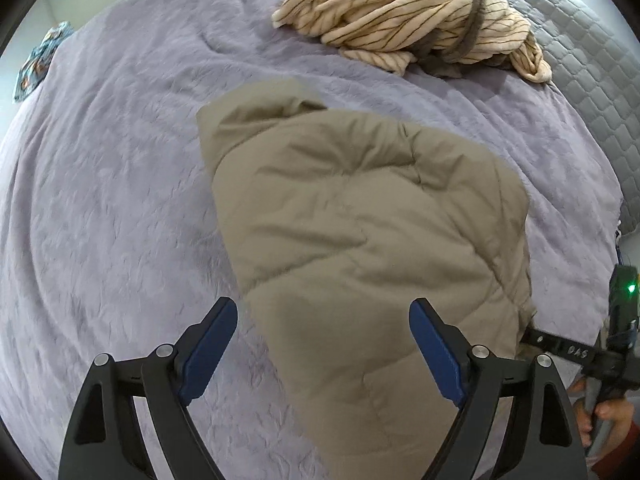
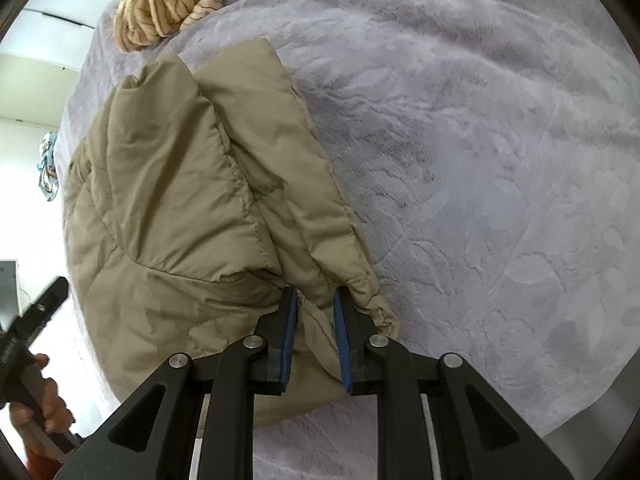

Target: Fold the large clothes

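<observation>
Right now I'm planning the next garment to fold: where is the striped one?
The striped garment lies crumpled at the top of the left wrist view, on the purple blanket beyond the tan jacket.

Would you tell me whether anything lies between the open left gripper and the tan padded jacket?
Nothing visible does: the left gripper hangs open directly above the jacket, while the right gripper pinches its edge.

Embossed characters stand on the black bar of the right hand-held gripper (image 1: 528, 334), seen at the lower right edge of the left wrist view; they appear upside down and read roughly "DAS", though the letters are too small and blurred to be sure. No other text, label, brand or number can be read in either view.
</observation>
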`<move>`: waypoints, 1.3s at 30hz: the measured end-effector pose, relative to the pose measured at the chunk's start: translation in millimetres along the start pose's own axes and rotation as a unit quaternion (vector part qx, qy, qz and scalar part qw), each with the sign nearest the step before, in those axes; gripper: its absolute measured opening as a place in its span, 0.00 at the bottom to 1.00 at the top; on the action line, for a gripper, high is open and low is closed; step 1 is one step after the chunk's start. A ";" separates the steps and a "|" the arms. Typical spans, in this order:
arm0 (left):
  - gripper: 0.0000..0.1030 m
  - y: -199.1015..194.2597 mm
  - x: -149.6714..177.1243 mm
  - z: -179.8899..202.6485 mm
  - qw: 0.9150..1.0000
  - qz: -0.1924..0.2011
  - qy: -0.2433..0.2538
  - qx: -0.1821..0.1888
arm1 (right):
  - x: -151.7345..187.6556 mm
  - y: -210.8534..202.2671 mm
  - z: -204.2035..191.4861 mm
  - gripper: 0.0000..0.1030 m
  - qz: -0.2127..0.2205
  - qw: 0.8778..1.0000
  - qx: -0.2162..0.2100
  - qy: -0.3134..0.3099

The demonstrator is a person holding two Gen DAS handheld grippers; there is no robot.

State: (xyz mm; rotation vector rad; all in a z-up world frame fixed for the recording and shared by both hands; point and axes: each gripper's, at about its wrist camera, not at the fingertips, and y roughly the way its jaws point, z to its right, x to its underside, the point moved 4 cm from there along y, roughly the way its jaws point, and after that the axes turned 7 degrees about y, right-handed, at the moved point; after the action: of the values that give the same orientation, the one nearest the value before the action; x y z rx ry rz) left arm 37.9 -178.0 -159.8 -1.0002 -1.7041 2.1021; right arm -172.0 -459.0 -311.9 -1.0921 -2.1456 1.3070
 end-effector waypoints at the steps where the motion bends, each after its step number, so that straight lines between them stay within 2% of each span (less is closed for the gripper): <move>1: 0.86 1.0 2.0 -1.7 1.000 -0.004 -0.009 -0.001 | 2.5 -4.3 2.6 0.20 -0.001 1.000 -0.002 -0.001; 5: 0.86 7.3 13.5 -10.8 0.999 -0.013 -0.032 0.009 | -7.0 -15.5 -4.1 0.21 0.007 1.000 -0.014 -0.021; 6: 0.88 10.9 18.1 -15.4 0.999 -0.016 -0.043 0.013 | -11.3 -19.4 -6.5 0.28 0.012 0.999 -0.017 -0.032; 7: 1.00 13.2 20.7 -17.7 0.999 -0.019 -0.049 0.013 | -15.7 -22.2 -7.8 0.37 0.016 0.999 -0.017 -0.043; 9: 1.00 18.4 28.5 -25.0 0.997 -0.024 -0.072 0.020 | -22.6 -24.1 -11.3 0.46 0.018 0.998 -0.017 -0.054; 14: 1.00 27.6 38.7 -38.2 0.989 -0.033 -0.128 0.066 | -37.6 -18.9 -10.6 0.59 0.009 0.997 -0.015 -0.072; 18: 1.00 28.5 39.5 -38.6 0.988 -0.029 -0.134 0.075 | -40.2 -20.4 -13.2 0.70 0.013 0.996 -0.022 -0.082; 19: 1.00 28.1 39.3 -38.5 0.987 -0.027 -0.135 0.079 | -43.7 -23.4 -13.3 0.77 0.017 0.996 -0.029 -0.085; 20: 1.00 27.7 39.3 -39.1 0.987 -0.025 -0.138 0.083 | -43.0 -27.8 -13.0 0.81 0.022 0.995 -0.037 -0.087; 23: 1.00 27.1 40.4 -44.4 0.983 -0.026 -0.152 0.098 | -51.9 -32.2 -12.8 0.81 0.019 0.994 -0.068 -0.082; 25: 1.00 27.7 39.9 -48.6 0.982 -0.023 -0.161 0.101 | -57.7 -27.9 -11.4 0.81 0.000 0.993 -0.094 -0.074; 30: 1.00 31.5 40.9 -57.7 0.977 -0.017 -0.176 0.118 | -68.1 -4.7 -11.9 0.81 -0.039 0.990 -0.106 -0.079; 33: 1.00 38.8 39.3 -59.2 0.973 -0.022 -0.177 0.149 | -72.0 7.3 -18.4 1.00 -0.051 0.988 -0.109 -0.095; 34: 1.00 40.0 40.1 -60.5 0.971 -0.022 -0.179 0.155 | -73.1 9.9 -21.4 1.00 -0.054 0.987 -0.113 -0.101; 37: 1.00 45.4 39.7 -64.9 0.960 -0.018 -0.196 0.201 | -78.9 20.3 -29.9 1.00 -0.076 0.983 -0.124 -0.114; 39: 1.00 51.0 38.3 -68.8 0.948 -0.010 -0.213 0.234 | -83.2 28.0 -31.7 1.00 -0.087 0.981 -0.128 -0.115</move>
State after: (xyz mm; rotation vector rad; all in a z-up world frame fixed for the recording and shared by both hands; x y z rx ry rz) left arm 65.5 -117.6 -226.0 -0.4079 -1.2433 2.6697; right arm -88.0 -499.4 -316.1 -0.8524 -2.5733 1.1478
